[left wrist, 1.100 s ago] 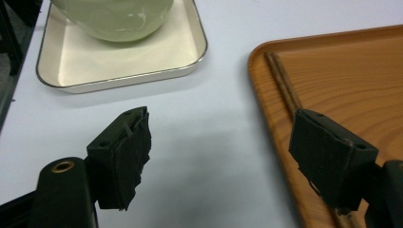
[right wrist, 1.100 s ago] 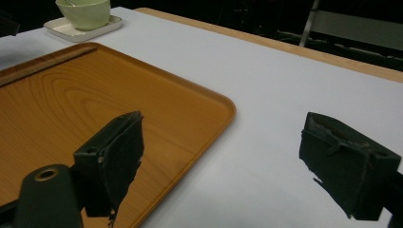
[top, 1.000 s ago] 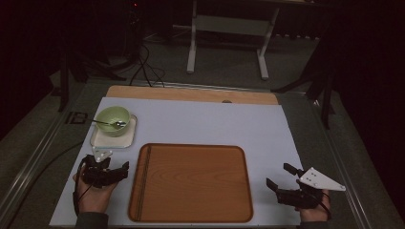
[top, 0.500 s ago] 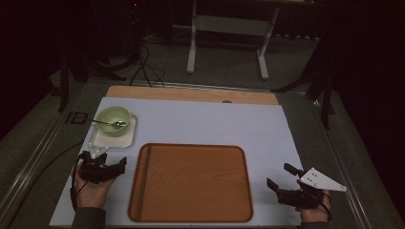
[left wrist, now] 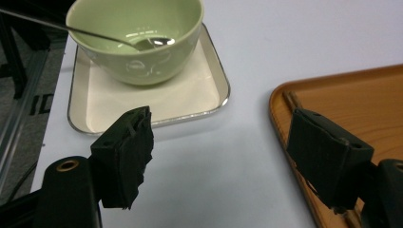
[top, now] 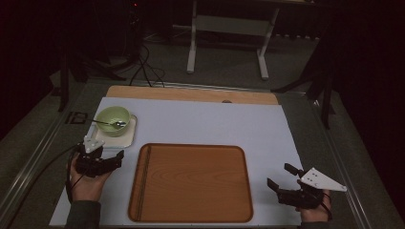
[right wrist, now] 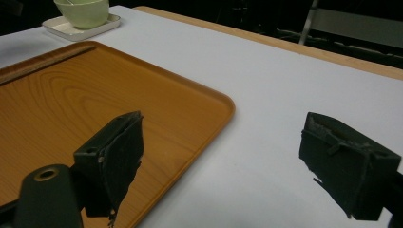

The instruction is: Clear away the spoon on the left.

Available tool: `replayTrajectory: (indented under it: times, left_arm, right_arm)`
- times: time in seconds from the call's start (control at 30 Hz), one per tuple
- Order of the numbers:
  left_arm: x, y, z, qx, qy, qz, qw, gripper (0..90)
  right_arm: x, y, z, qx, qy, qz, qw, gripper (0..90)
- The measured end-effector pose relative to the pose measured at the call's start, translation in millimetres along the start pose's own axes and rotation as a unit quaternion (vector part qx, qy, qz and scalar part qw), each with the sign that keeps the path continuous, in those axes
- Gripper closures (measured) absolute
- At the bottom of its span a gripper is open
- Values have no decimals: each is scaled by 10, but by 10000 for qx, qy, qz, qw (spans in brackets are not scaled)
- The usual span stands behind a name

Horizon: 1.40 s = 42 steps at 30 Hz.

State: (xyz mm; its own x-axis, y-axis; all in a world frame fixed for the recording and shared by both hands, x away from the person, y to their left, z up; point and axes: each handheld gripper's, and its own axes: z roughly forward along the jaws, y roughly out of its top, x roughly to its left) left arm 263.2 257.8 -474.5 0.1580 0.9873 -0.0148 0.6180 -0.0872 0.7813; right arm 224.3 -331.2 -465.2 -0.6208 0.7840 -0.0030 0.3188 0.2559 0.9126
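Observation:
A pale green bowl (top: 113, 119) with a metal spoon (top: 107, 124) in it stands on a small white square plate (top: 129, 138) at the left of the white table. A wooden tray (top: 191, 183) lies bare in the middle. My left gripper (top: 111, 153) sits just in front of the plate, open, with nothing between its jaws. In the left gripper view, the left gripper (left wrist: 223, 152) has the bowl (left wrist: 138, 38) and plate (left wrist: 152, 95) close ahead and the tray (left wrist: 351, 99) to the right. My right gripper (top: 278, 174) rests open at the front right, with the tray's corner (right wrist: 71, 104) to the left in the right gripper view.
A wooden strip (top: 191, 94) runs along the table's far edge. Beyond it stand a metal frame (top: 227, 28) and cables on a dark floor. Bare white tabletop (top: 215, 124) spreads behind and to the right of the tray.
My left gripper has crept a little forward, closer to the white plate. The right gripper has stayed where it was.

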Motion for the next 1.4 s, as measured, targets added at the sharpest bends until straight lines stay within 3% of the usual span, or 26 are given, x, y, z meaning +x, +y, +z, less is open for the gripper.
replayTrajectory:
  times: [0.73,1.0,1.4]
  left_arm:
    - [207,193,-75,-326,-47,-88,9994,274]
    - [242,265,-20,-390,-34,5,9992,274]
    - [330,313,82,-434,-60,-44,9990,270]
  right_arm:
    - [8,7,8,19,10,-19,10000,144]
    - [7,8,8,15,9,-24,10000,145]
    - [8,8,13,16,15,-28,10000,144]
